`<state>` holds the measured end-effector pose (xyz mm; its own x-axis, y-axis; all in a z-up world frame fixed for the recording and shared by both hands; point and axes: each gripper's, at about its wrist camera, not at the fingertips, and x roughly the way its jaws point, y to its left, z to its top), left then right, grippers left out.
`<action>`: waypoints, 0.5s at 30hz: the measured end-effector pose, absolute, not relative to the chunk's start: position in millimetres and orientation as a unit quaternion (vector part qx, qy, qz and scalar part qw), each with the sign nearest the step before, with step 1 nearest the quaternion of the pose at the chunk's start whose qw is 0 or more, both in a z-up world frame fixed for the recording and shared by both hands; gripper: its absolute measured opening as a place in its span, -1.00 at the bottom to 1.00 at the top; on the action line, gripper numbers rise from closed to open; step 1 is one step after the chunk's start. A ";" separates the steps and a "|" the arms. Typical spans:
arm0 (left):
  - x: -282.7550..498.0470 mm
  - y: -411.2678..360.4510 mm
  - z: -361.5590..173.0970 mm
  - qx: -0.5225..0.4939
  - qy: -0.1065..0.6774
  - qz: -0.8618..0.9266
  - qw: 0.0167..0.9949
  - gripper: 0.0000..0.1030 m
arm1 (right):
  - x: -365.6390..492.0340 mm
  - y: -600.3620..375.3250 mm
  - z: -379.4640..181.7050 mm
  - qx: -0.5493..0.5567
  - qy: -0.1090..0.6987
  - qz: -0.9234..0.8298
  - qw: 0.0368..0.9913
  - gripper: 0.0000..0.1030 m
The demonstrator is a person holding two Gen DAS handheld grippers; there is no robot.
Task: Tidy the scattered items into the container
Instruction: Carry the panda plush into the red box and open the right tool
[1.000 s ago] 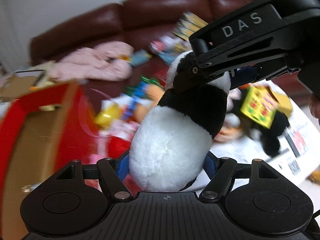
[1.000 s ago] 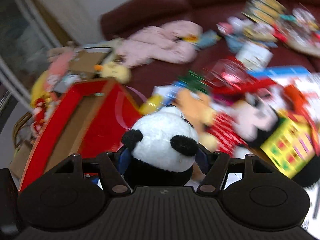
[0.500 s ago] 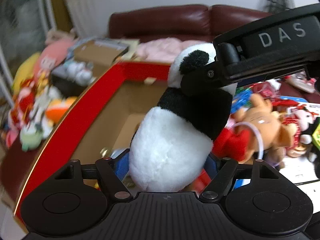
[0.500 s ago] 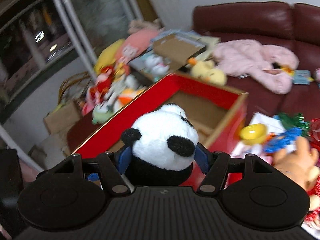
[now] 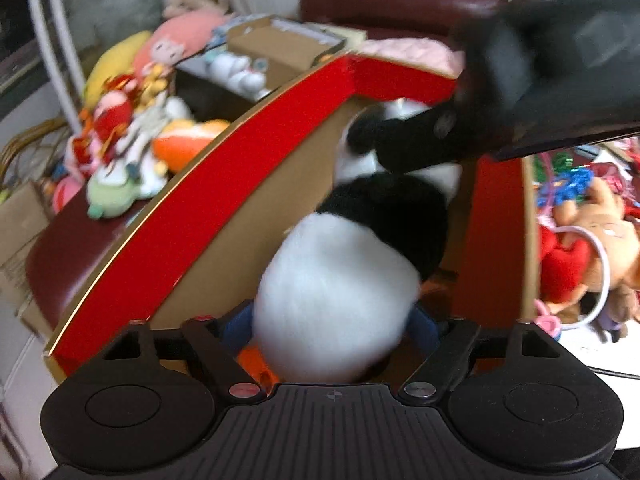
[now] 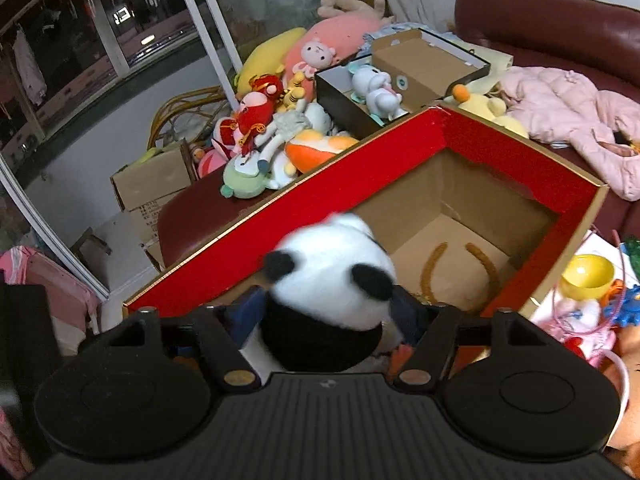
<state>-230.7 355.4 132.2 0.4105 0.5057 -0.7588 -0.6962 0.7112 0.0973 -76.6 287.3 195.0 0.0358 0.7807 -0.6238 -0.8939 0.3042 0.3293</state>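
Now: plush panda (image 5: 340, 272) over the open red box (image 6: 360, 168), both pairs of jaws just spread.

Left gripper (image 5: 334, 320) flanks the panda's white rump, right gripper (image 6: 328, 312) its head; both sets of jaws have just been opening, blue pads standing off the blurred fur, so neither grips it. Inside the box lie curved brown strips (image 6: 432, 276) on the cardboard floor. Far left sits a heap of soft toys (image 6: 272, 132); a pink jacket (image 6: 576, 116) lies on the sofa (image 6: 560, 20), far right.

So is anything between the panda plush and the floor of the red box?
Nothing visible blocks it. The panda plush is over the red box; the bare cardboard floor beyond it holds only two thin brown cords.
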 end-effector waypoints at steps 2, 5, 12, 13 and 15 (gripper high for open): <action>-231.8 358.4 130.7 -0.118 0.409 0.371 0.825 0.90 | -75.1 282.2 195.9 -0.064 0.366 0.586 0.720 0.80; -232.5 357.0 131.4 -0.118 0.410 0.375 0.823 0.96 | -71.6 277.1 196.4 -0.065 0.364 0.582 0.724 0.81; -224.3 345.1 128.4 -0.112 0.421 0.360 0.825 0.97 | -68.7 270.4 190.2 -0.070 0.377 0.575 0.723 0.81; -223.2 343.4 127.8 -0.111 0.421 0.357 0.826 0.97 | -68.7 269.5 189.2 -0.073 0.379 0.574 0.722 0.81; -221.2 343.7 126.5 -0.109 0.422 0.353 0.828 0.97 | -68.7 268.0 188.2 -0.075 0.381 0.573 0.722 0.81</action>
